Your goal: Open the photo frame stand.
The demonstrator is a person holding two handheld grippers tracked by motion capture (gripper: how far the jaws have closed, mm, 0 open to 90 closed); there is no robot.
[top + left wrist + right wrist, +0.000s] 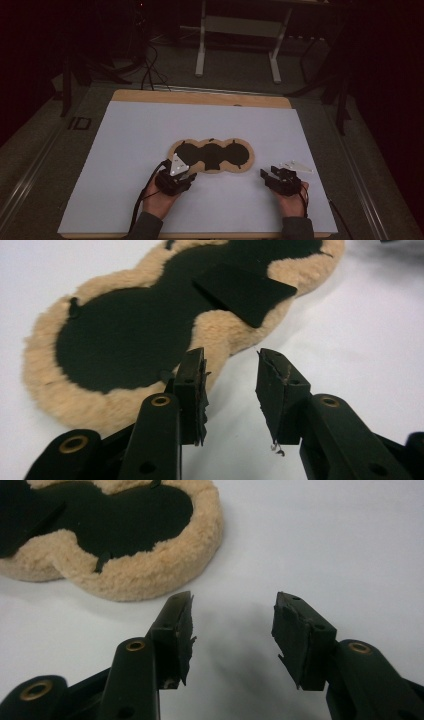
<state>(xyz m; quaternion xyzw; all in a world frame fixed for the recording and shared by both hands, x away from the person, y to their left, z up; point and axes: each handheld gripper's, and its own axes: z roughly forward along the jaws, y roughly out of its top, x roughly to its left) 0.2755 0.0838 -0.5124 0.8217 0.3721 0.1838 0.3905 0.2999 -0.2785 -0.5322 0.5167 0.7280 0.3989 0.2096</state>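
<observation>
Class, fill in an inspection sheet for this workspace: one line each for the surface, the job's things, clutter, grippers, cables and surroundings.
Surface: white sheet covering a wooden table.
Job's things: tan fleece pad with a black three-lobed centre lies flat mid-table; a black flap sticks up from its middle.
Clutter: nothing seen.
Grippers: left gripper open, nothing between its jaws, right at the pad's near edge; right gripper open, nothing between its jaws, over bare sheet beside the pad.
Cables: left gripper's cable trails toward the table's near edge; more cables on the floor behind.
Surroundings: dim room, white frame legs beyond the table.
</observation>
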